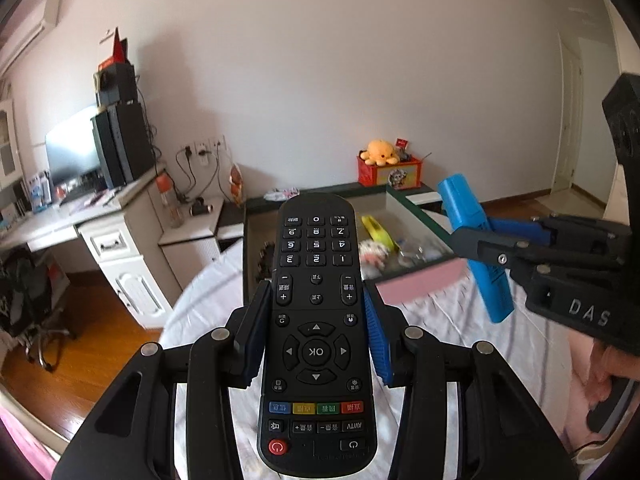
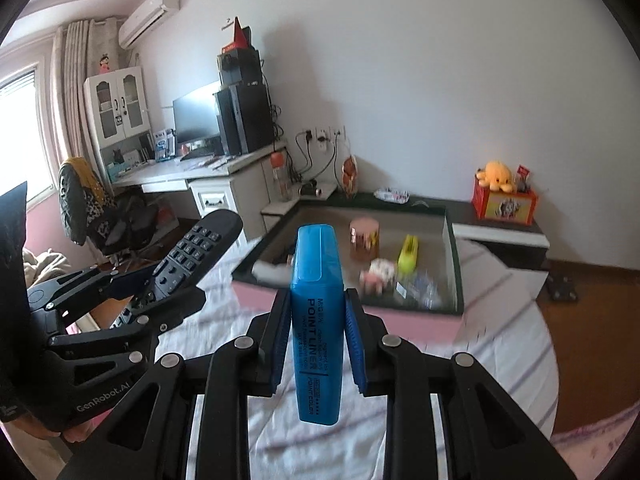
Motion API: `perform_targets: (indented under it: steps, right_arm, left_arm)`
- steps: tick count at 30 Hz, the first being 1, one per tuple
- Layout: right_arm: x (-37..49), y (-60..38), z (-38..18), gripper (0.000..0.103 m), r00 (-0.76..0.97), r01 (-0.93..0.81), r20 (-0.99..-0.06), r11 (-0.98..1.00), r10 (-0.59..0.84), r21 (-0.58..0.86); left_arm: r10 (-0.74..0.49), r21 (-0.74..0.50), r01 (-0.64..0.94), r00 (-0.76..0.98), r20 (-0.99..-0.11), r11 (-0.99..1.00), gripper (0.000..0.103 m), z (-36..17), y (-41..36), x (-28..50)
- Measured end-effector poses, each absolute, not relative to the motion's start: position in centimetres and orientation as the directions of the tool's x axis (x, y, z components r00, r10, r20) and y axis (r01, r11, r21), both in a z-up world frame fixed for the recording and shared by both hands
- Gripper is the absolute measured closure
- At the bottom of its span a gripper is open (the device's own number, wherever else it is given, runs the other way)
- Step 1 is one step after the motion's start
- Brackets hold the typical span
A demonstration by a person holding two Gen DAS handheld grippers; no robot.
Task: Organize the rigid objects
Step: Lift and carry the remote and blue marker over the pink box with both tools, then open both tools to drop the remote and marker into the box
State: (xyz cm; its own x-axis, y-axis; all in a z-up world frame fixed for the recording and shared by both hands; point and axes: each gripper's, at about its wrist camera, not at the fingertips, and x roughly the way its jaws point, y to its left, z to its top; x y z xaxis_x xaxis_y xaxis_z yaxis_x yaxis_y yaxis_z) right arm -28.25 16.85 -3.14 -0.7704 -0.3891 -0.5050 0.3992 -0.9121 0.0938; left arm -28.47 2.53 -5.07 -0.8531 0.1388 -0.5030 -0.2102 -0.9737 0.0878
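My left hand-held gripper (image 1: 316, 332) clamps the remote (image 1: 316, 320), my right hand-held gripper (image 2: 316, 344) the highlighter (image 2: 316, 320), both above the bed (image 2: 480, 360); the box (image 2: 454, 264) ahead holds blurred, unreadable clutter.

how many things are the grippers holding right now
2. A black remote is clamped in the left gripper, and a blue highlighter in the right gripper, both short of the tray.

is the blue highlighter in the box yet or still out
Out: the blue highlighter is clamped in the right gripper, short of the box.
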Motion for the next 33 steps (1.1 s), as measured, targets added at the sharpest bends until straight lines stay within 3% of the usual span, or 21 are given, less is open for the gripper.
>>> perform_targets:
  steps: [10, 22, 30, 32, 33]
  right_arm:
    - [-38.3, 17.8, -4.0, 0.076, -0.764, 0.343, -0.569, -0.938, -0.305, 0.042]
    - [-48.7, 16.6, -10.0, 0.076, -0.617, 0.346, -0.744, -0.938, -0.256, 0.036]
    - [-49.2, 17.2, -10.2, 0.075, -0.620, 0.336, -0.724, -0.936, -0.301, 0.102]
    - [-48.8, 17.3, -10.0, 0.060, -0.625, 0.334, -0.714, -0.934, -0.317, 0.122]
    - [-48.3, 17.3, -9.8, 0.045, -0.637, 0.330, -0.705, -0.937, -0.313, 0.118]
  left_arm:
    - [0.195, 0.043, -0.273, -0.782, -0.592, -0.961, 0.059, -5.6, 2.0, -40.3]
    - [0.107, 0.093, -0.247, -0.688, -0.718, -0.964, 0.059, -10.8, 3.1, -50.0]
    - [0.103, 0.083, -0.241, -0.668, -0.737, -0.967, 0.058, -12.0, 3.8, -51.0]
    - [0.095, 0.099, -0.236, -0.688, -0.720, -0.967, 0.058, -11.5, 4.0, -50.1]
    - [0.098, 0.103, -0.240, -0.698, -0.710, -0.965, 0.057, -11.2, 4.0, -49.7]
